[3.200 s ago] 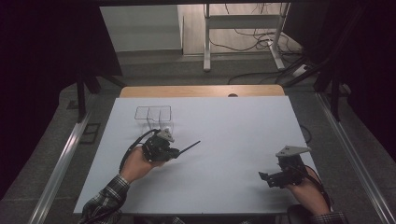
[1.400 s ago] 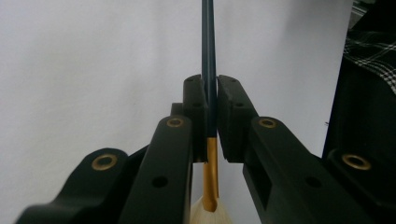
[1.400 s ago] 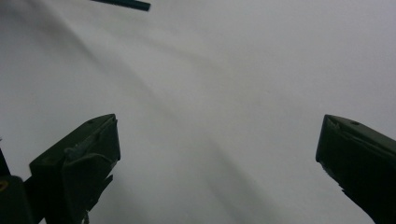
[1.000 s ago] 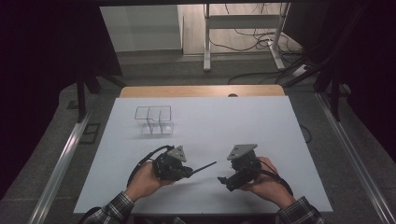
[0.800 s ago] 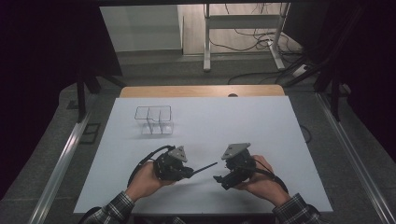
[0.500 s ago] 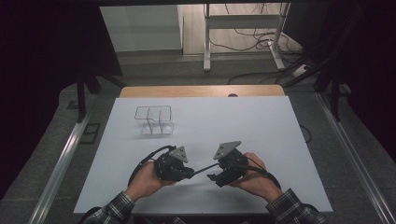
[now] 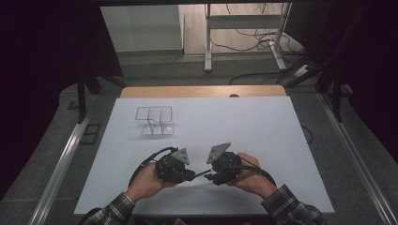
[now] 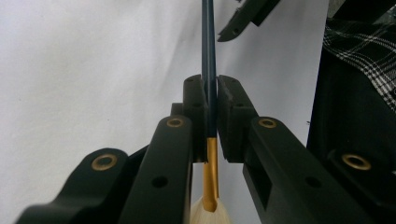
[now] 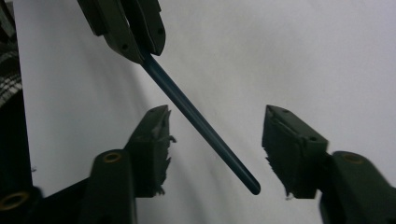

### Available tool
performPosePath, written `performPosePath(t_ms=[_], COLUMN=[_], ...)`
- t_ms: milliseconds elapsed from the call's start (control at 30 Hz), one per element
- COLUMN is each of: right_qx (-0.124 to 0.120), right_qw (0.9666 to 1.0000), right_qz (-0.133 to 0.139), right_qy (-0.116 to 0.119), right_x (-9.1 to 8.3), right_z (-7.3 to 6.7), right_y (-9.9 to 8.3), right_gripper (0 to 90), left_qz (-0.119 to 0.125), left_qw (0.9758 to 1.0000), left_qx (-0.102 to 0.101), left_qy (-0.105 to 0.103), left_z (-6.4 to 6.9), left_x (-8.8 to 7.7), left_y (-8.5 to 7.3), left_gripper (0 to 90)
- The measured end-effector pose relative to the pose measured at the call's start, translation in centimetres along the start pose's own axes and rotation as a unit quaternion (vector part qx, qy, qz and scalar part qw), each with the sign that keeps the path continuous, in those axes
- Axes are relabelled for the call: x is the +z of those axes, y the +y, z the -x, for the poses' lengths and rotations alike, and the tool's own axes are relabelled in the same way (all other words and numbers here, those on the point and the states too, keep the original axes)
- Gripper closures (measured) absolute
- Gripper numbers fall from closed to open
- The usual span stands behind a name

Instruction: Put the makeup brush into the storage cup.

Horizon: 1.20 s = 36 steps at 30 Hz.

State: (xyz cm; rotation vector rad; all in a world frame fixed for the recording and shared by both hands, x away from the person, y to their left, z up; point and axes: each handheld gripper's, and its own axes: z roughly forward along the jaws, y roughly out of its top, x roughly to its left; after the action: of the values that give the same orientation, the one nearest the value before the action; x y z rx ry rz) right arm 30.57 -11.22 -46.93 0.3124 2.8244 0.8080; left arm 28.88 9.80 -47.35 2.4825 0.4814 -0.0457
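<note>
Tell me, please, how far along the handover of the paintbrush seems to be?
Done: the left gripper is shut on the paintbrush. In hand: the right gripper has its jaws around the handle's free end, closing but not yet touching it. Left: gripping, release by the left, perhaps placing it in the clear organizer.

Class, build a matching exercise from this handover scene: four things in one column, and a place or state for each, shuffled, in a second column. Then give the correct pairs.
Things
1. left gripper
2. right gripper
3. paintbrush
4. clear divided box

Places or states
A. stands on the far left part of the white table
B. jaws apart on either side of the dark handle, not touching it, having just been closing
C. clamped shut on the handle just above the gold ferrule
D. its free handle end points between the other gripper's jaws

Pairs: 1-C, 2-B, 3-D, 4-A
</note>
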Motion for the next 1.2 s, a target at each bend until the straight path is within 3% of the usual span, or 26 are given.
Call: performPosePath(t_ms=[67, 133, 167, 233, 300, 333, 367, 400, 433, 500, 533, 600, 633, 667, 700, 767, 833, 967, 1067, 1200], right_qx=[-0.011, -0.014, -0.024, -0.027, -0.036, -0.036, -0.036, -0.036, -0.041, -0.036, -0.026, -0.024, -0.01, -0.007, -0.007, 0.003, 0.009, 0.022, 0.028, 0.034], right_qw=[0.9999, 0.9999, 0.9996, 0.9994, 0.9983, 0.9983, 0.9967, 0.9967, 0.9964, 0.9965, 0.9966, 0.9968, 0.9973, 0.9974, 0.9974, 0.998, 0.9983, 0.9986, 0.9987, 0.9988], right_qz=[-0.005, -0.007, -0.012, -0.018, -0.037, -0.037, -0.043, -0.043, -0.051, -0.051, -0.053, -0.055, -0.052, -0.051, -0.051, -0.046, -0.047, -0.043, -0.041, -0.036], right_qy=[0.004, 0.004, 0.008, 0.013, 0.028, 0.028, 0.059, 0.059, 0.054, 0.056, 0.057, 0.052, 0.051, 0.05, 0.05, 0.042, 0.033, 0.019, 0.011, 0.0], right_x=[0.1, 0.1, 0.1, 0.2, 0.4, 0.4, 0.6, 0.6, 0.8, 0.8, 0.9, 0.9, 0.8, 0.8, 0.8, 0.6, 0.5, 0.2, 0.0, -0.2], right_z=[-0.1, -0.1, -0.1, -0.3, -0.5, -0.5, -0.8, -0.8, -1.1, -1.1, -0.8, -0.7, -0.4, -0.3, -0.3, 0.1, 0.3, 0.7, 0.9, 1.1], right_y=[0.0, 0.0, -0.1, -0.1, -0.2, -0.2, -0.2, -0.2, 0.0, 0.0, -0.2, -0.2, -0.4, -0.5, -0.5, -0.7, -0.9, -1.2, -1.3, -1.5], right_gripper=[53.2, 55.7, 63.5, 68.8, 77.8, 77.8, 85.2, 85.2, 85.4, 85.4, 85.4, 85.4, 85.4, 85.4, 85.4, 85.4, 85.4, 85.4, 85.4, 85.3], left_qz=[-0.002, -0.003, -0.006, -0.006, -0.002, -0.002, 0.015, 0.015, 0.028, 0.038, 0.042, 0.044, 0.046, 0.053, 0.053, 0.061, 0.059, 0.059, 0.061, 0.065], left_qw=[1.0, 1.0, 1.0, 1.0, 0.9998, 0.9998, 0.9992, 0.9992, 0.9977, 0.9968, 0.9957, 0.9954, 0.9949, 0.9935, 0.9935, 0.9931, 0.9929, 0.9913, 0.9885, 0.987], left_qx=[0.0, -0.001, 0.0, 0.0, -0.001, -0.001, -0.013, -0.013, -0.018, -0.026, -0.025, -0.024, -0.025, -0.04, -0.04, -0.056, -0.058, -0.063, -0.068, -0.072], left_qy=[-0.002, -0.004, -0.004, -0.001, 0.019, 0.019, 0.035, 0.035, 0.059, 0.066, 0.078, 0.082, 0.087, 0.093, 0.093, 0.083, 0.085, 0.099, 0.12, 0.128], left_z=[0.0, 0.0, 0.1, 0.1, 0.0, 0.0, -0.4, -0.4, -0.4, -0.4, -0.5, -0.6, -0.7, -0.7, -0.7, -1.0, -1.0, -1.2, -1.5, -1.8], left_x=[0.0, 0.1, 0.1, 0.1, 0.0, 0.0, -0.5, -0.5, -0.7, -0.7, -0.9, -1.0, -1.0, -1.3, -1.3, -1.6, -1.8, -2.2, -2.4, -2.5], left_y=[0.0, 0.0, 0.0, 0.0, -0.1, -0.1, -0.1, -0.1, -0.2, -0.3, -0.3, -0.3, -0.4, -0.5, -0.5, -0.9, -1.0, -1.7, -2.3, -2.8], left_gripper=[83.0, 83.0, 83.0, 82.6, 79.8, 77.4, 70.2, 64.8, 52.3, 46.9, 33.6, 29.4, 19.4, 16.4, 13.3, 10.4, 5.8, 2.4, 0.9, 0.0])
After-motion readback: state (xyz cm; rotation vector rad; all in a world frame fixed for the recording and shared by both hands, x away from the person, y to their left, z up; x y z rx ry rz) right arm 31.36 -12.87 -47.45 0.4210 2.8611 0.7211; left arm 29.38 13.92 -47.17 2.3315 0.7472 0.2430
